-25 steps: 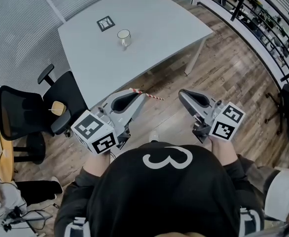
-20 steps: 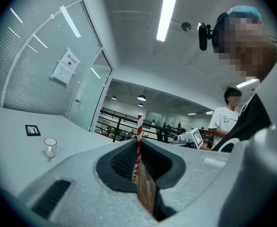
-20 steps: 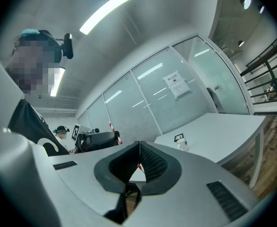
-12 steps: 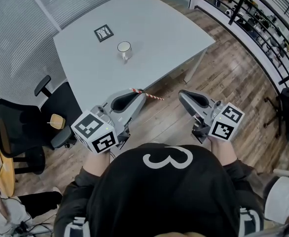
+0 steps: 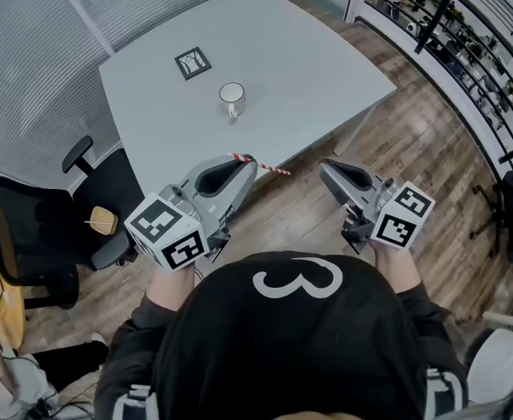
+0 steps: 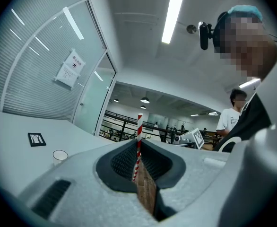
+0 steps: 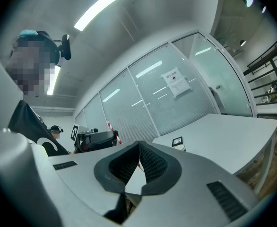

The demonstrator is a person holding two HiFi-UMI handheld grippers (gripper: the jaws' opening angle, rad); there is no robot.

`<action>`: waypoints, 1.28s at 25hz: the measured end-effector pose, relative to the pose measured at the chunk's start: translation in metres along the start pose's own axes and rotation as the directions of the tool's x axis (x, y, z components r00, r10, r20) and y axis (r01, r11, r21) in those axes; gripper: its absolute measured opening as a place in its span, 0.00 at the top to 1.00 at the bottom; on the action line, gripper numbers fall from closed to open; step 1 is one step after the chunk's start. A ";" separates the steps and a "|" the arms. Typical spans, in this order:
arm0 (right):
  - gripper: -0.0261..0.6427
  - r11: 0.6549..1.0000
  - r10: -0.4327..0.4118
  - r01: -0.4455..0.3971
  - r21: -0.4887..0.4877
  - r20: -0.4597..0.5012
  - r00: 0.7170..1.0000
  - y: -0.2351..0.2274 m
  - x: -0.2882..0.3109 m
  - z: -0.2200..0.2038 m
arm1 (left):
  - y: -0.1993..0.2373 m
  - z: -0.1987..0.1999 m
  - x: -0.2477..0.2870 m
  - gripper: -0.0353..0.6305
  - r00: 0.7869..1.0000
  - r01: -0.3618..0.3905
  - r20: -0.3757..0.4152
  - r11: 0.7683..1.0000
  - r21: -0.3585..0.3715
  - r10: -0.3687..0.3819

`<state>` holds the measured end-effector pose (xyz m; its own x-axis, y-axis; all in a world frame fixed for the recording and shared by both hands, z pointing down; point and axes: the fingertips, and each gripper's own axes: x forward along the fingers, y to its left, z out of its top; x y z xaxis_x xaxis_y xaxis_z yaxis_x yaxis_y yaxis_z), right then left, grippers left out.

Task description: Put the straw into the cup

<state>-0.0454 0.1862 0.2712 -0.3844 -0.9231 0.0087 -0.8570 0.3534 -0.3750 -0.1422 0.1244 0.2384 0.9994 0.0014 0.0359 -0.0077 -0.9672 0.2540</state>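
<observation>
Red-and-white straw [image 5: 272,169] clamped in left gripper [image 5: 249,164] jaws, right gripper [image 5: 327,167] jaws together, cup [image 5: 232,97] on table [image 5: 318,55]

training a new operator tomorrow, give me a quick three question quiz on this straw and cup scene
1. Which gripper holds the striped straw: A left, B right, C neither?
2. True or false: the straw already stands in the cup.
3. What flat square thing lies on the table near the cup?

Key
1. A: the left gripper is shut on it; the right gripper is shut and empty.
2. False: the cup stands on the table, apart from the straw.
3. A black-and-white marker card.
</observation>
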 end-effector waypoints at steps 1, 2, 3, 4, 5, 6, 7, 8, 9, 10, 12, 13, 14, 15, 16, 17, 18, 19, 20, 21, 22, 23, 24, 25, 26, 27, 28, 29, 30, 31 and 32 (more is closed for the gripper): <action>0.94 1.000 0.001 -0.001 0.001 -0.003 1.000 -0.002 0.004 0.001 | 0.005 0.002 0.000 0.89 1.000 -0.006 0.004 1.000 -0.001 0.006; 0.94 1.000 0.003 -0.003 0.002 -0.006 1.000 -0.004 0.007 0.001 | 0.008 0.003 0.000 0.89 1.000 -0.012 0.007 1.000 -0.004 0.012; 0.94 1.000 0.005 -0.005 0.003 -0.009 1.000 -0.005 0.009 0.001 | 0.011 0.004 0.000 0.89 1.000 -0.017 0.009 1.000 -0.008 0.017; 0.94 1.000 0.008 -0.008 0.005 -0.011 1.000 -0.006 0.011 0.002 | 0.013 0.004 0.000 0.89 1.000 -0.020 0.010 1.000 -0.011 0.020; 0.94 1.000 0.012 -0.012 0.005 -0.013 1.000 -0.007 0.012 0.002 | 0.014 0.004 0.001 0.89 1.000 -0.023 0.010 1.000 -0.012 0.023; 0.94 1.000 0.016 -0.015 0.006 -0.016 1.000 -0.009 0.014 0.003 | 0.016 0.004 0.002 0.89 1.000 -0.026 0.009 1.000 -0.012 0.026; 0.94 1.000 0.019 -0.019 0.007 -0.019 1.000 -0.012 0.016 0.004 | 0.018 0.004 0.003 0.89 1.000 -0.030 0.008 0.999 -0.011 0.030; 0.94 1.000 0.023 -0.023 0.007 -0.022 0.999 -0.015 0.017 0.005 | 0.020 0.003 0.005 0.89 0.999 -0.034 0.007 0.999 -0.011 0.034; 0.94 1.000 0.028 -0.028 0.007 -0.023 0.999 -0.019 0.019 0.006 | 0.022 0.003 0.006 0.89 0.999 -0.040 0.006 0.999 -0.011 0.040; 0.94 0.999 0.034 -0.034 0.008 -0.024 0.999 -0.023 0.021 0.007 | 0.025 0.003 0.008 0.89 0.999 -0.047 0.007 0.999 -0.012 0.047; 0.94 0.999 0.050 -0.050 0.010 -0.027 0.998 -0.030 0.026 0.010 | 0.030 0.005 0.012 0.89 0.998 -0.063 0.011 0.998 -0.013 0.063; 0.94 0.998 0.060 -0.059 0.012 -0.030 0.998 -0.034 0.030 0.012 | 0.034 0.006 0.014 0.89 0.997 -0.073 0.014 0.997 -0.014 0.073; 0.94 0.997 0.070 -0.070 0.014 -0.035 0.997 -0.038 0.033 0.013 | 0.037 0.007 0.017 0.89 0.996 -0.084 0.017 0.996 -0.015 0.084; 0.94 0.997 0.081 -0.081 0.016 -0.042 0.996 -0.043 0.036 0.015 | 0.041 0.009 0.020 0.89 0.995 -0.095 0.020 0.995 -0.016 0.095; 0.94 0.996 0.092 -0.091 0.018 -0.049 0.995 -0.049 0.039 0.017 | 0.045 0.010 0.025 0.89 0.994 -0.106 0.021 0.994 -0.019 0.106; 0.94 0.995 0.102 -0.101 0.021 -0.056 0.993 -0.055 0.042 0.019 | 0.048 0.011 0.029 0.89 0.993 -0.117 0.022 0.993 -0.021 0.117; 0.94 0.994 0.111 -0.109 0.024 -0.061 0.992 -0.063 0.045 0.022 | 0.053 0.013 0.035 0.89 0.992 -0.127 0.021 0.992 -0.024 0.128; 0.94 0.993 0.119 -0.118 0.028 -0.064 0.991 -0.070 0.048 0.025 | 0.058 0.014 0.041 0.89 0.990 -0.138 0.021 0.990 -0.026 0.138; 0.94 0.991 0.128 -0.126 0.032 -0.067 0.989 -0.079 0.051 0.028 | 0.062 0.016 0.047 0.89 0.989 -0.148 0.021 0.989 -0.028 0.149; 0.94 0.990 0.138 -0.136 0.038 -0.072 0.988 -0.087 0.055 0.031 | 0.067 0.018 0.053 0.89 0.987 -0.160 0.022 0.987 -0.031 0.161; 0.94 0.988 0.150 -0.146 0.045 -0.078 0.986 -0.095 0.058 0.034 | 0.071 0.019 0.059 0.89 0.985 -0.172 0.023 0.985 -0.034 0.173; 0.94 0.986 0.162 -0.158 0.051 -0.086 0.983 -0.103 0.062 0.036 | 0.075 0.021 0.064 0.89 0.982 -0.185 0.024 0.982 -0.038 0.186; 0.94 0.984 0.175 -0.170 0.057 -0.093 0.980 -0.110 0.066 0.039 | 0.081 0.022 0.070 0.89 0.980 -0.199 0.024 0.979 -0.044 0.200; 0.94 0.981 0.187 -0.182 0.063 -0.101 0.977 -0.118 0.070 0.041 | 0.087 0.024 0.074 0.89 0.977 -0.213 0.024 0.976 -0.049 0.214; 0.94 0.979 0.199 -0.192 0.068 -0.106 0.974 -0.125 0.074 0.044 | 0.093 0.025 0.079 0.89 0.973 -0.227 0.024 0.972 -0.054 0.229; 0.94 0.977 0.209 -0.202 0.073 -0.111 0.972 -0.133 0.079 0.046 | 0.100 0.026 0.083 0.89 0.970 -0.242 0.024 0.969 -0.058 0.243; 0.94 0.974 0.218 -0.210 0.078 -0.115 0.969 -0.141 0.084 0.049 | 0.106 0.027 0.087 0.89 0.966 -0.256 0.024 0.965 -0.061 0.258; 0.94 0.972 0.227 -0.218 0.084 -0.118 0.967 -0.149 0.088 0.050 | 0.112 0.028 0.091 0.89 0.962 -0.270 0.025 0.961 -0.065 0.272; 0.94 0.970 0.236 -0.226 0.090 -0.121 0.964 -0.156 0.091 0.052 | 0.117 0.028 0.095 0.89 0.958 -0.283 0.025 0.957 -0.068 0.286; 0.94 0.968 0.244 -0.233 0.095 -0.125 0.962 -0.164 0.094 0.054 | 0.122 0.029 0.100 0.89 0.954 -0.295 0.026 0.953 -0.072 0.298; 0.94 0.966 0.252 -0.240 0.099 -0.130 0.959 -0.172 0.097 0.055 | 0.127 0.030 0.105 0.89 0.951 -0.305 0.027 0.949 -0.076 0.308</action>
<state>0.0833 0.0271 0.2852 -0.6290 -0.7766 0.0345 -0.7013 0.5478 -0.4562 -0.0373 -0.0055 0.2452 0.9489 -0.3036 0.0861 -0.3152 -0.8991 0.3036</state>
